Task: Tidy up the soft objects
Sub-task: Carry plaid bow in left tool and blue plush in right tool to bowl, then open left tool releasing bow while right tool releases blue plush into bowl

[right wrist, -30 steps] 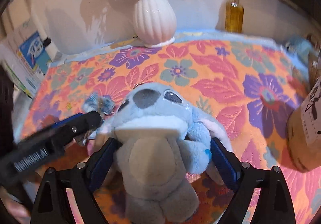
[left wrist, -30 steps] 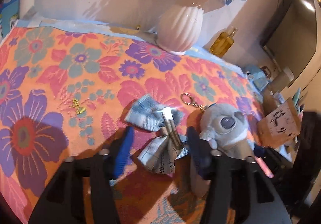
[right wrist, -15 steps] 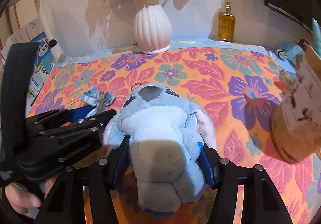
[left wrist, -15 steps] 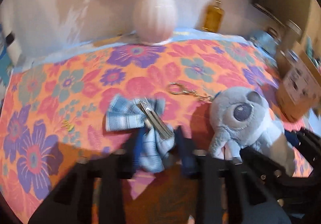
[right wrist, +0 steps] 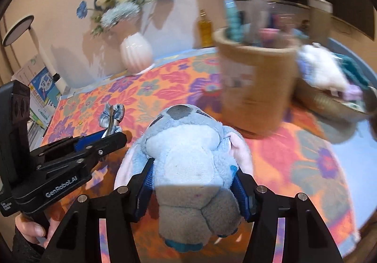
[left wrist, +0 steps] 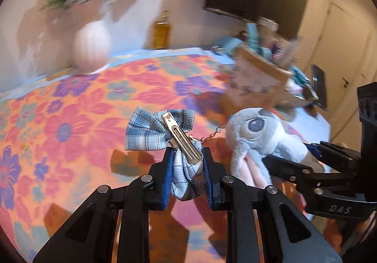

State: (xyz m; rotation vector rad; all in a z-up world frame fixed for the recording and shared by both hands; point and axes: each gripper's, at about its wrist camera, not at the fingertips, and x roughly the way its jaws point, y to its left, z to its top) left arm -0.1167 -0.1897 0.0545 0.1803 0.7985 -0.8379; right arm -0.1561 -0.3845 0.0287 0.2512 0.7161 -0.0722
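Note:
My left gripper (left wrist: 187, 157) is shut on a blue plaid bow hair clip (left wrist: 150, 131) with a metal clasp and holds it above the floral tablecloth (left wrist: 70, 126). The bow also shows in the right wrist view (right wrist: 112, 115), with the left gripper (right wrist: 103, 139) beside it. My right gripper (right wrist: 193, 171) is shut on a grey-blue plush toy (right wrist: 188, 145), lifted off the cloth. The plush also shows in the left wrist view (left wrist: 256, 135), with a thin chain running toward the bow.
A brown paper tub (right wrist: 254, 84) full of items stands ahead on the right, with a woven basket (right wrist: 334, 100) of soft things beyond it. A pink vase (right wrist: 136, 53) with flowers and an amber bottle (right wrist: 204, 29) stand at the back by the wall.
Both grippers have lifted and swung right toward the brown tub. The left gripper closed on the bow and raised it. The plush is off the cloth.

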